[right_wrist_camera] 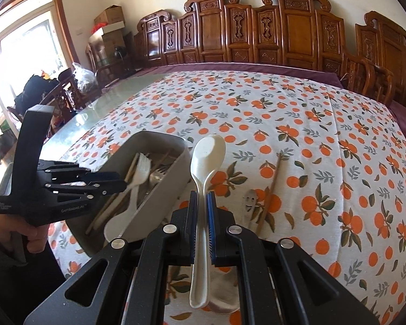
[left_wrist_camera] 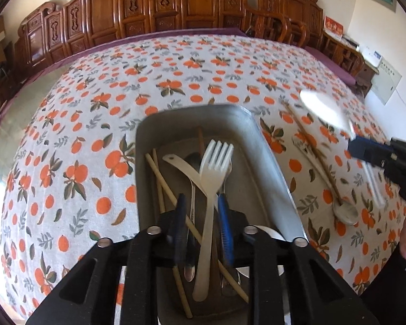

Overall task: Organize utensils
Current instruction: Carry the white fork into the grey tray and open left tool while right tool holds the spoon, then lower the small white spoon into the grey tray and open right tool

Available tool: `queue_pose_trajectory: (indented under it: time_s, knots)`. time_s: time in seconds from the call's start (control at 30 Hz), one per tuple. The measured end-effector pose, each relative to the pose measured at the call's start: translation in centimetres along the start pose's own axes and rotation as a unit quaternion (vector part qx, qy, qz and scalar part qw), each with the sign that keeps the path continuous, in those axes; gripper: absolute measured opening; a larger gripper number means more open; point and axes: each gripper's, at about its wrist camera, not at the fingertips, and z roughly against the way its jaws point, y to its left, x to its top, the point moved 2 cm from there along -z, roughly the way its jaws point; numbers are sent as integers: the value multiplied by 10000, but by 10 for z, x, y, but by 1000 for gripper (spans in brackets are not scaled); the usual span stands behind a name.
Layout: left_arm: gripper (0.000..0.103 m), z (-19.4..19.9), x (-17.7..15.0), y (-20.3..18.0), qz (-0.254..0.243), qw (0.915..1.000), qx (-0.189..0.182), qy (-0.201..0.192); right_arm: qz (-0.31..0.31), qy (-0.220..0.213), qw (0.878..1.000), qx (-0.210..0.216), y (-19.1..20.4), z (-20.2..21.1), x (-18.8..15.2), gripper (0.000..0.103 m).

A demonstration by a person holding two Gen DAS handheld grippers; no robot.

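Note:
A grey oblong utensil tray stands on the orange-print tablecloth and holds chopsticks, metal spoons and white plastic pieces. My left gripper is above the tray with its pads apart around the handle of a white plastic fork; I cannot tell whether they touch it. My right gripper is shut on the handle of a white plastic spoon, held in the air right of the tray.
On the cloth right of the tray lie a brown chopstick and a metal spoon with a smiley face. Another white spoon lies under my right gripper. Carved wooden chairs line the table's far side.

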Motion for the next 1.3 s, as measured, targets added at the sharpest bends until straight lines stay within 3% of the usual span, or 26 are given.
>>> queue_pose_trajectory:
  time_s: [0.2,0.3,0.4,0.87,1.3]
  knots:
    - [48,20,7,9,125,9993,63,-335,15,-62,9999,134,19,2,3,9]
    - [69,28,10,15,191,9985,175,-482,-1,-67,9998,189,26,1,5,9]
    - [79,32,13,24,288,9973,321,-595,-24,-69,9996,256,33,-2,7,9]
    - [81,44,18,61,659,9927,598,-817,-124,-47,9987,499,69,-27,24,9]
    - [81,49,20,79,874,9897,686,-899,-284,270,9980,499,92,-71,22,9]
